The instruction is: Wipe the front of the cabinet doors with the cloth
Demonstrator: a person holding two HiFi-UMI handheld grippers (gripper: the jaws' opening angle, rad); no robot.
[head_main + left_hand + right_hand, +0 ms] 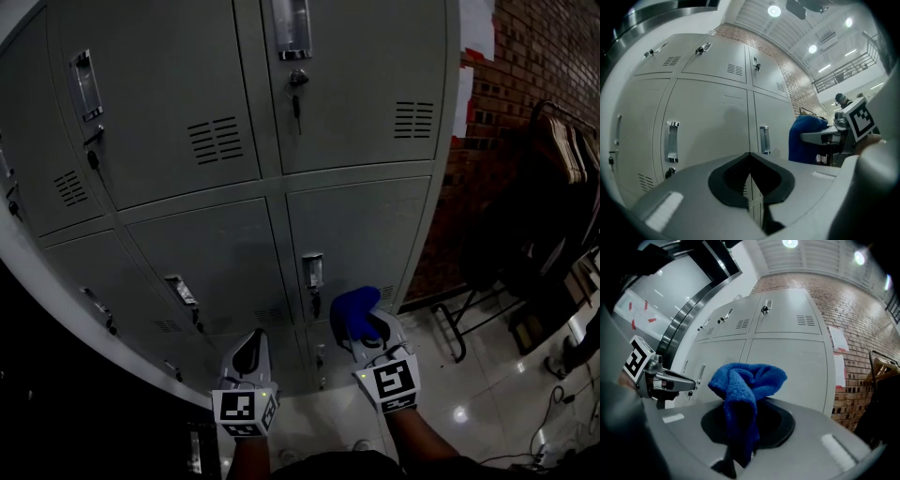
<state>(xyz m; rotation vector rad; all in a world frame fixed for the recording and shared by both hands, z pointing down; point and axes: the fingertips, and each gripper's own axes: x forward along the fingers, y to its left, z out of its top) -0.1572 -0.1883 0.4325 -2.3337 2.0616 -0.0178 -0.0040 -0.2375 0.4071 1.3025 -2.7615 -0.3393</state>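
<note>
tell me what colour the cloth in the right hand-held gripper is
Blue. The cloth shows best in the right gripper view, bunched between the jaws.

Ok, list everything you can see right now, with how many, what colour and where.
Metal locker cabinet: one with several doors, grey, straight ahead.
Door handles: several, silver, one per door.
Fluffy blue cloth: one, blue, in front of the lower right doors.
Brick wall: one, red-brown, right of the cabinet.
Clothes rack: one, dark, far right.
Tiled floor: pale, glossy, lower right.
Left gripper: grey, fingers shut, empty.
Right gripper: grey, fingers shut on the cloth.
</note>
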